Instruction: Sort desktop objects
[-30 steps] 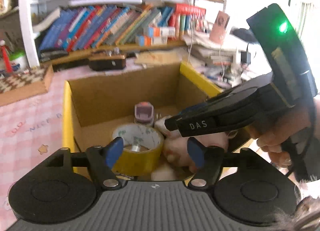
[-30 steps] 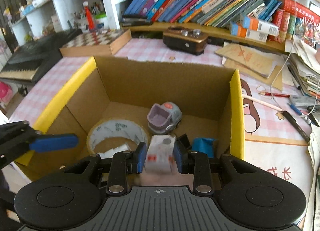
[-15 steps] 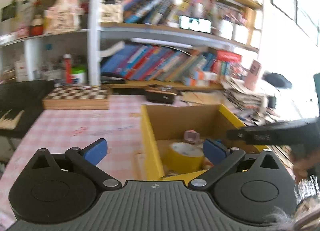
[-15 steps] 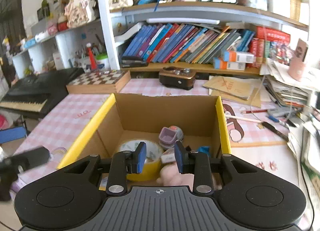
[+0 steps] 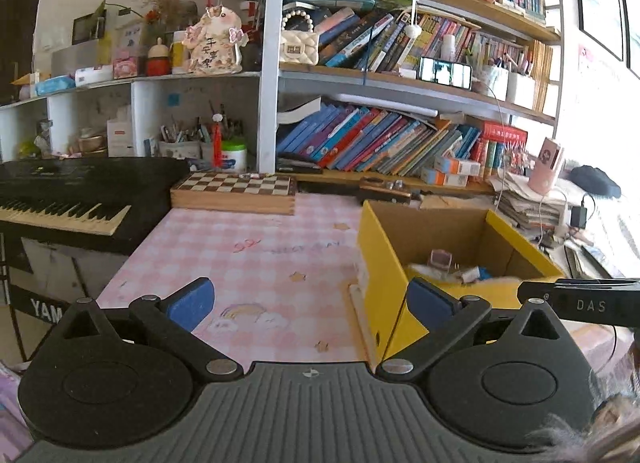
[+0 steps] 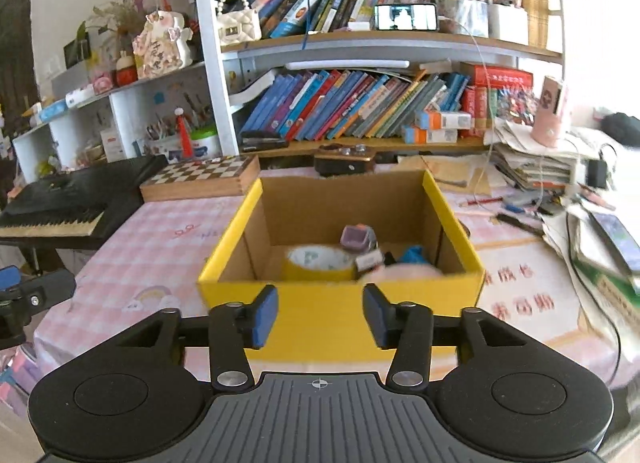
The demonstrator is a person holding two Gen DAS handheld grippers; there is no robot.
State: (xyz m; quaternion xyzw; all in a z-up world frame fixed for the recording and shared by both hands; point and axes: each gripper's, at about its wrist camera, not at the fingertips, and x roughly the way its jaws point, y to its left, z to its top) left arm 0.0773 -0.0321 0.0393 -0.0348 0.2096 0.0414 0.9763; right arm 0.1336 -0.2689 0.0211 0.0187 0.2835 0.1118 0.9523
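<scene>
Left wrist view. Crowded white bookshelves (image 5: 360, 135) of slanting coloured books back a desk under a pink-and-white checked tablecloth (image 5: 256, 263); a black electronic keyboard (image 5: 72, 199) stands at left and a wooden chessboard box (image 5: 234, 193) lies at the cloth's far edge. The yellow-sided cardboard box (image 5: 384, 263) sits open-topped on the cloth at right, brown inside, with small items visible over its rim, among them a small mauve-and-grey toy (image 5: 440, 259). The left gripper (image 5: 310, 303), with blue pads, is spread to its widest and holds nothing; only bare cloth shows between its jaws. Part of the right gripper crosses the right edge as a black bar lettered "DAS".

Right wrist view. Same shelves and desk, with stacked papers (image 6: 536, 159) and pens at right. The box stands straight ahead, just beyond the fingertips, its yellow front wall filling the gap between them. Inside lie a roll of yellow adhesive tape (image 6: 320, 263) at left on its side, the mauve-and-grey toy behind it, a blue object (image 6: 414, 254) at right and a blurred pale pink soft item (image 6: 400, 273) near the front wall. The right gripper (image 6: 320, 317) has its jaws opening, partly spread, with nothing between the pads. A piece of the left gripper shows at the far left edge.
</scene>
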